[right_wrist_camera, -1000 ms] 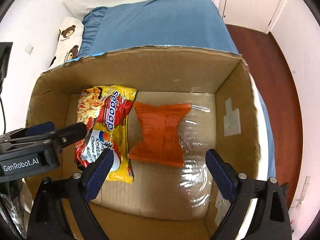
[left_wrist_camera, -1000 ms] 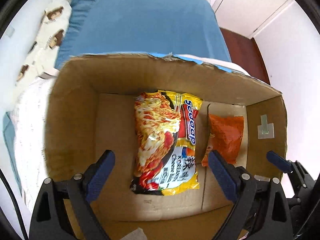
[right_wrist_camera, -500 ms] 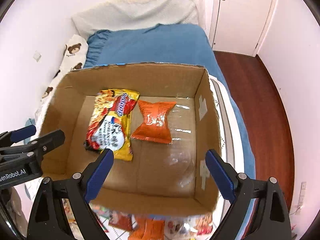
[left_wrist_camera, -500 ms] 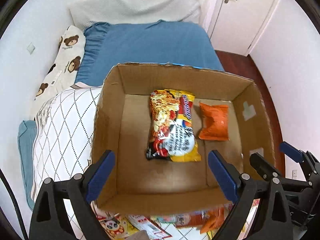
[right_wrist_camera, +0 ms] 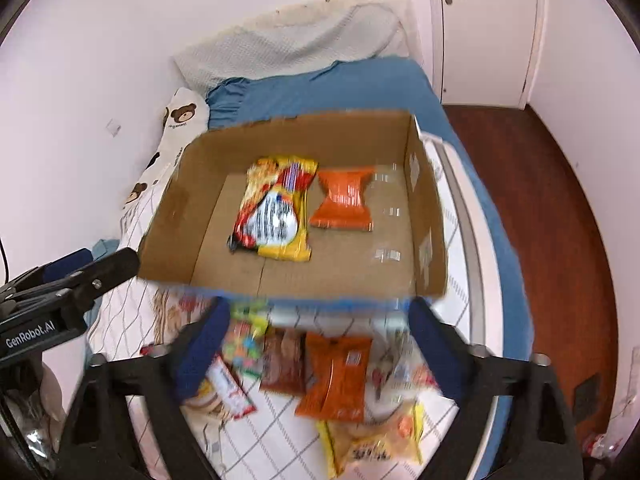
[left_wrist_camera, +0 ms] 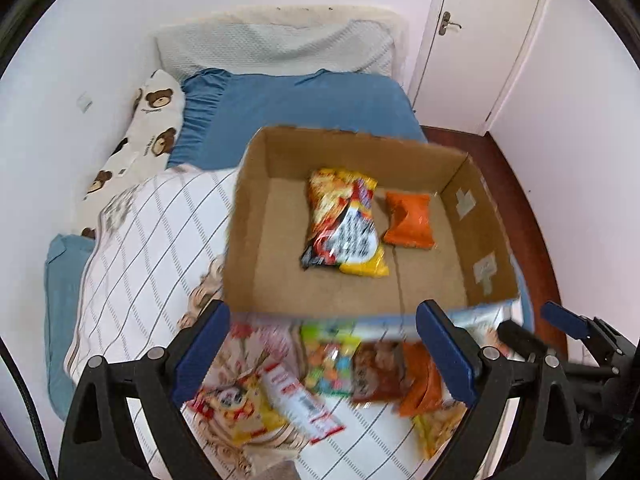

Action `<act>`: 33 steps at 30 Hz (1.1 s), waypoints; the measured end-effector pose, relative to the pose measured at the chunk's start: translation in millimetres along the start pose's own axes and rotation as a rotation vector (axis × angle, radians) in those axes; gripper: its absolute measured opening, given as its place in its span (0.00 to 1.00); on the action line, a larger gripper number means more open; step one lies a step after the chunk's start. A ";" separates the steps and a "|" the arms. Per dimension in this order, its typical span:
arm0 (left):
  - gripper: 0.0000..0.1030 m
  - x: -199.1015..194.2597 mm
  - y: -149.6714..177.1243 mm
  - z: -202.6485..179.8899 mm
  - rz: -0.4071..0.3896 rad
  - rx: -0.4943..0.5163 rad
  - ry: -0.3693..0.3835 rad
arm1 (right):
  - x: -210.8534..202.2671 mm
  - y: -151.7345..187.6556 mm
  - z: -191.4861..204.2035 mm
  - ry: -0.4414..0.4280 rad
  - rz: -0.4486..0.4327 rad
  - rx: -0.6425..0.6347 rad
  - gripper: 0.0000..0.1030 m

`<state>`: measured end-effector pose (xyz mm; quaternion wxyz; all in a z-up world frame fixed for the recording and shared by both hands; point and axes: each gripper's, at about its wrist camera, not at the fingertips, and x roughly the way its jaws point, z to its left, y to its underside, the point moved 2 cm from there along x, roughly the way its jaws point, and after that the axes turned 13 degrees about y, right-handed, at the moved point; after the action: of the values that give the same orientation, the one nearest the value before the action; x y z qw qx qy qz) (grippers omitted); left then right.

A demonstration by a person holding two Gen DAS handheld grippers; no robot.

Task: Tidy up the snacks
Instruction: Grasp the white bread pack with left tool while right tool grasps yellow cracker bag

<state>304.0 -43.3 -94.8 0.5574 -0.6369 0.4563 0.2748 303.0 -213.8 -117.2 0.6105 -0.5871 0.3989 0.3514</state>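
Note:
An open cardboard box (left_wrist_camera: 248,216) (right_wrist_camera: 176,216) stands on the bed. In it lie a yellow-red noodle packet (left_wrist_camera: 344,220) (right_wrist_camera: 276,208) and, to its right, an orange packet (left_wrist_camera: 408,220) (right_wrist_camera: 344,200). Several loose snack packets lie on the white quilt before the box, among them an orange one (right_wrist_camera: 336,376), a brown one (left_wrist_camera: 376,372) and a yellow one (right_wrist_camera: 376,444). My left gripper (left_wrist_camera: 324,344) hangs open above these packets, holding nothing. My right gripper (right_wrist_camera: 316,340) hovers beside it over the same pile; its jaws are closing with nothing between them.
The bed has a blue sheet (left_wrist_camera: 296,108), a teddy-bear pillow (left_wrist_camera: 148,136) along the left wall and a grey pillow at the head. A white door (left_wrist_camera: 480,40) and dark wooden floor (right_wrist_camera: 540,216) lie to the right.
Both grippers have drawn back and up, away from the box. The box now looks smaller and farther off, and the loose packets on the quilt have come into view.

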 end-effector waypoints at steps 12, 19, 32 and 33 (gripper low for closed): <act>0.92 32.1 166.4 81.6 0.279 -0.183 -0.077 | 63.9 154.2 -79.9 -0.107 0.350 0.494 0.68; 0.92 65.9 223.5 105.4 0.393 -0.274 -0.062 | 114.0 175.6 -83.8 -0.118 0.413 0.624 0.68; 0.83 121.8 249.1 94.3 0.519 -0.190 -0.024 | 105.0 185.2 -3.3 0.054 0.390 -0.133 0.44; 0.74 126.1 249.2 92.2 0.517 -0.188 -0.021 | 103.3 189.8 1.8 0.052 0.397 -0.163 0.44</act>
<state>151.9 20.1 -338.5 0.4116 -0.5453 0.5705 0.4557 177.8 -203.9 -292.9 0.4692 -0.5534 0.4926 0.4806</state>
